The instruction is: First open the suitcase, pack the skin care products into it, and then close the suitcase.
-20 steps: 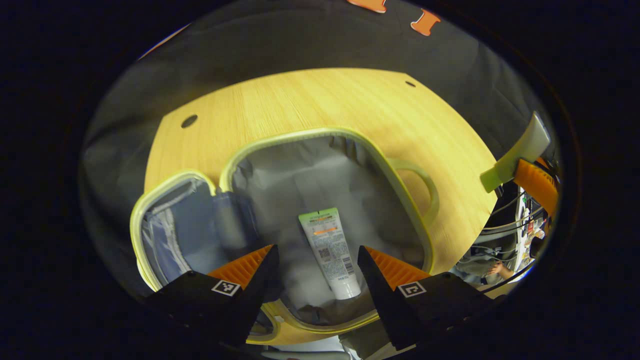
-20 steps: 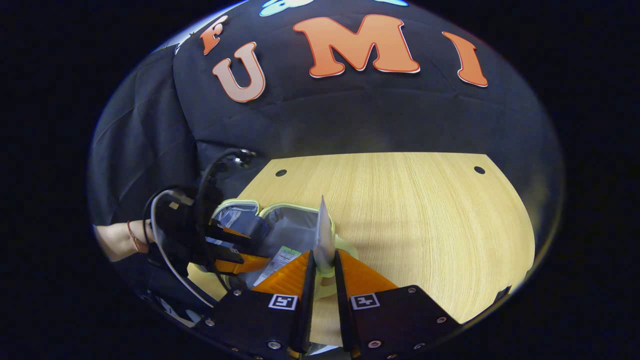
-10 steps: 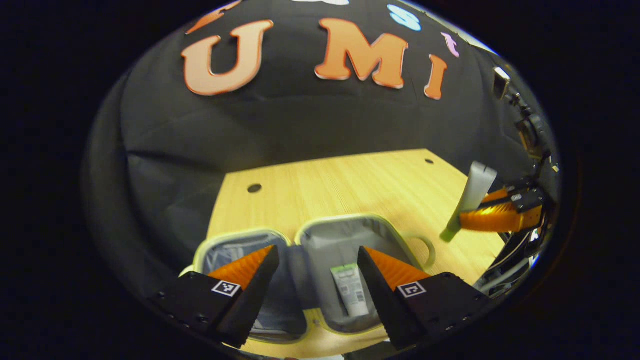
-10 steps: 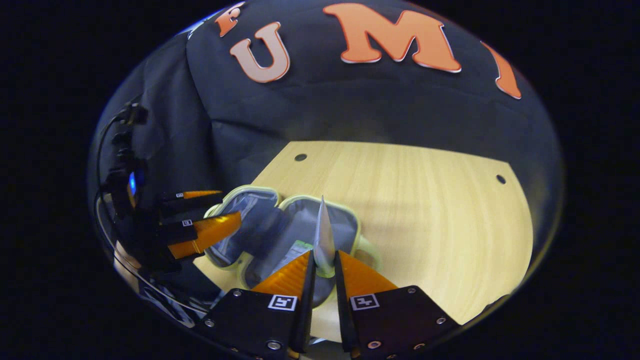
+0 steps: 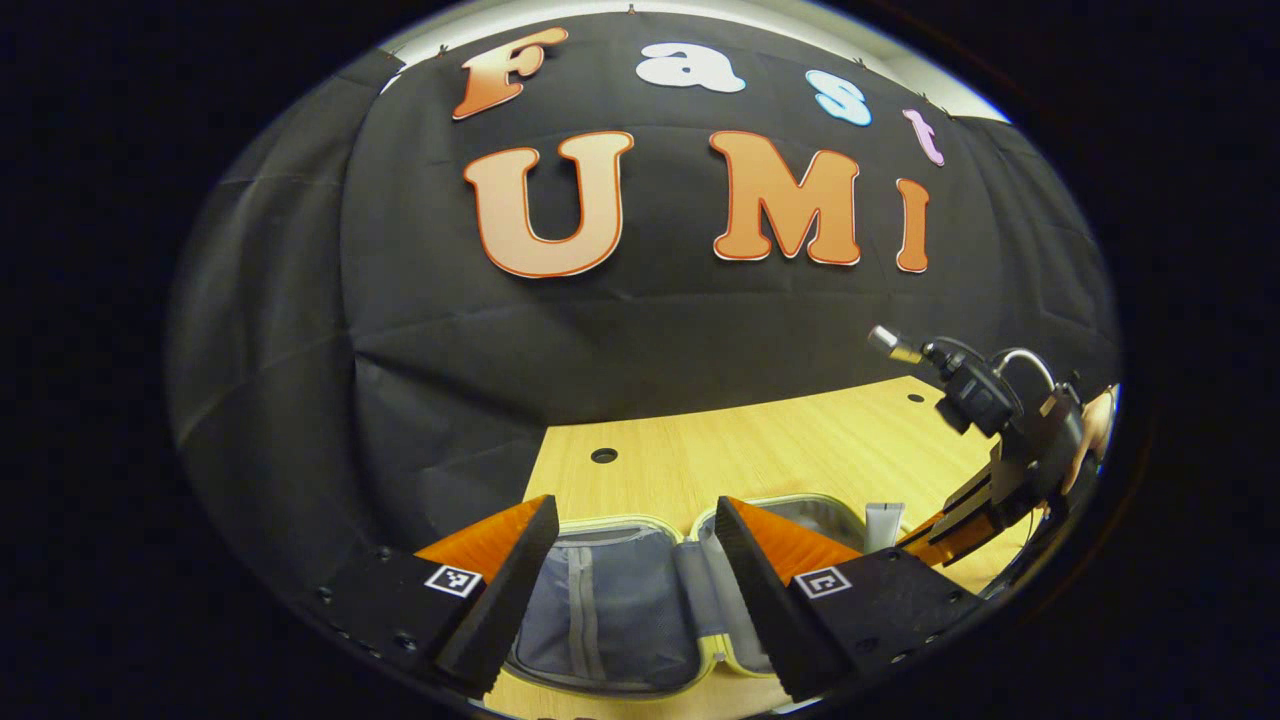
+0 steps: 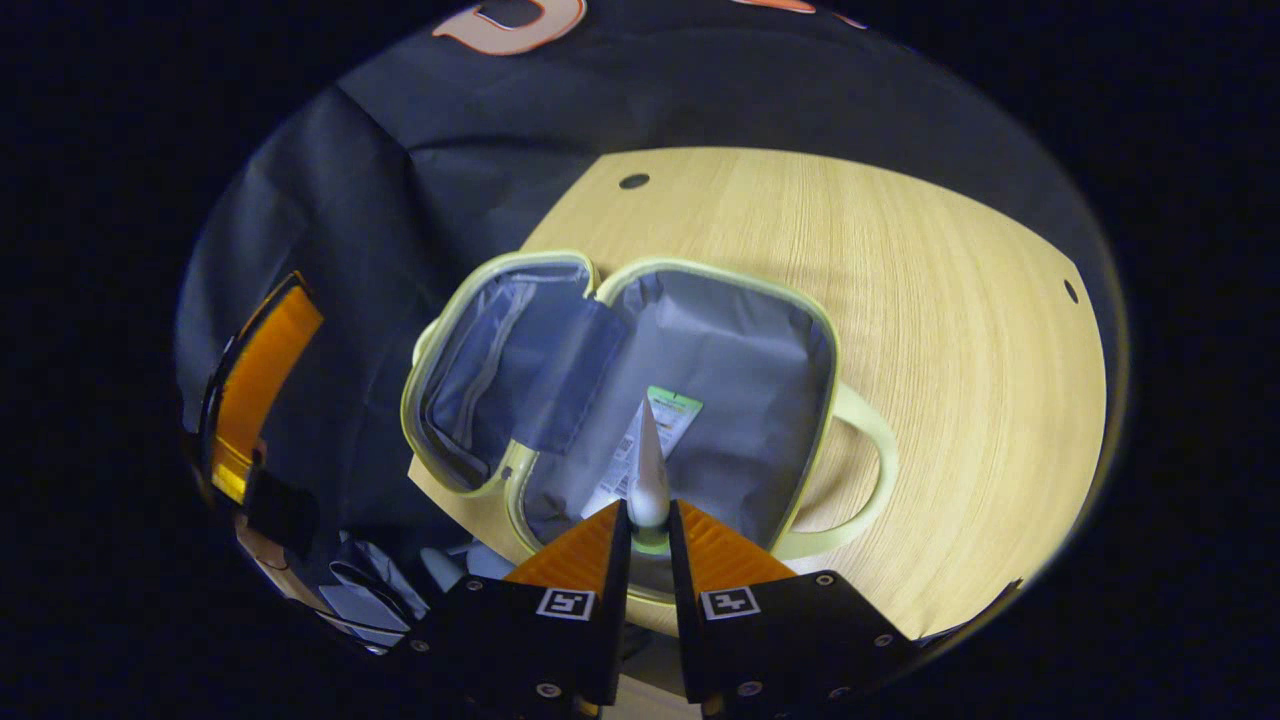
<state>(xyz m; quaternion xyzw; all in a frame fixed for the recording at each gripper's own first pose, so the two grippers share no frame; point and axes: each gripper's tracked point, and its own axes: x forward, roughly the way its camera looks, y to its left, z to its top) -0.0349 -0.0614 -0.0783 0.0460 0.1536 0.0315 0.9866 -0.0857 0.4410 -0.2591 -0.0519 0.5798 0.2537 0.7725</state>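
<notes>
The right gripper (image 6: 640, 530) pinches a light, soft tube (image 6: 648, 470) near its cap above the open suitcase (image 6: 800, 330); squeezing harder risks slipping. The left gripper (image 5: 635, 560) hangs spread and empty.

In the left gripper view, the left gripper (image 5: 636, 560) is seen at the bottom with its jaws held wide apart and nothing between them. Beyond them, the opened suitcase (image 5: 610, 620) is laid flat on the wooden desk (image 5: 760, 450), its pale green rim and grey lining visible; a zip runs down the nearer-left half. At the right, the right gripper (image 5: 935, 530) is held by a hand (image 5: 1095, 430) at the edge of the view. A white tube (image 5: 884, 522) is gripped in its orange jaws, standing upright just above the right half of the suitcase. A round hole (image 5: 603, 455) is seen in the desk near the black cloth wall (image 5: 300, 380).
</notes>
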